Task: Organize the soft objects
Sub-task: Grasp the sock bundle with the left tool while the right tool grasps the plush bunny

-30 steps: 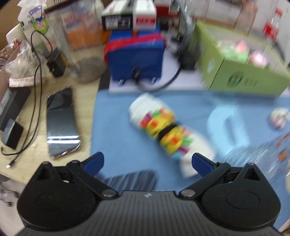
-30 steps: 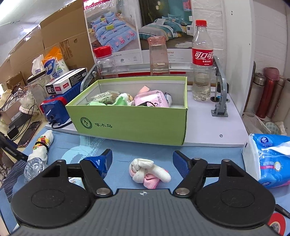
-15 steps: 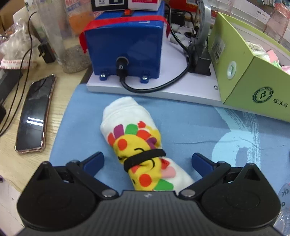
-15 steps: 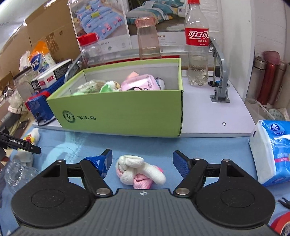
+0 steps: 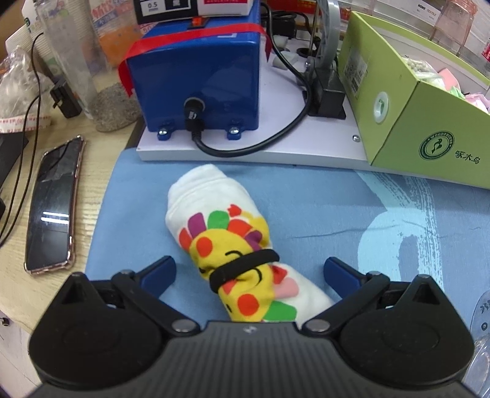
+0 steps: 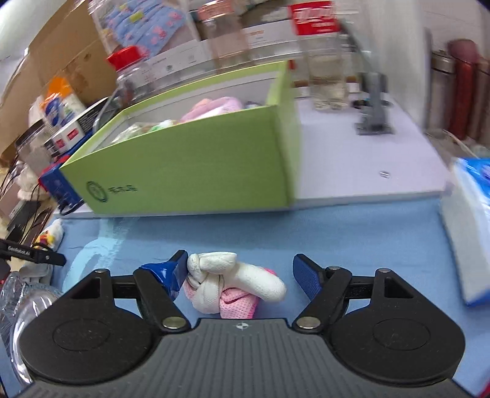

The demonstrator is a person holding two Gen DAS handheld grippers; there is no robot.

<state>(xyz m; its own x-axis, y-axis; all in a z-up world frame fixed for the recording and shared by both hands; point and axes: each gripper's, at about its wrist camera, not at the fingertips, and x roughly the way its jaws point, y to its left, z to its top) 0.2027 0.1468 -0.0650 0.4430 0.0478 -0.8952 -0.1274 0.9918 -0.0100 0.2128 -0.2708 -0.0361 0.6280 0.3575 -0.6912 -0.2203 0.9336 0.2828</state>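
Straddling sock roll, wide left gripper; roll's long axis runs up-left.

Setting: a cluttered test bench in a lab or workshop room, not a tidy home. Wooden worktop partly covered by a blue mat. A white platform at the back carries a blue electrical box with a black cable plugged in, plus a grey metal bracket screwed down. Cardboard boxes stacked behind, next to bedding packaging with printed product photos. Loose items around: phone, charger leads, plastic bottles, thermos flasks, a tissue pack. A green carton holds soft goods.
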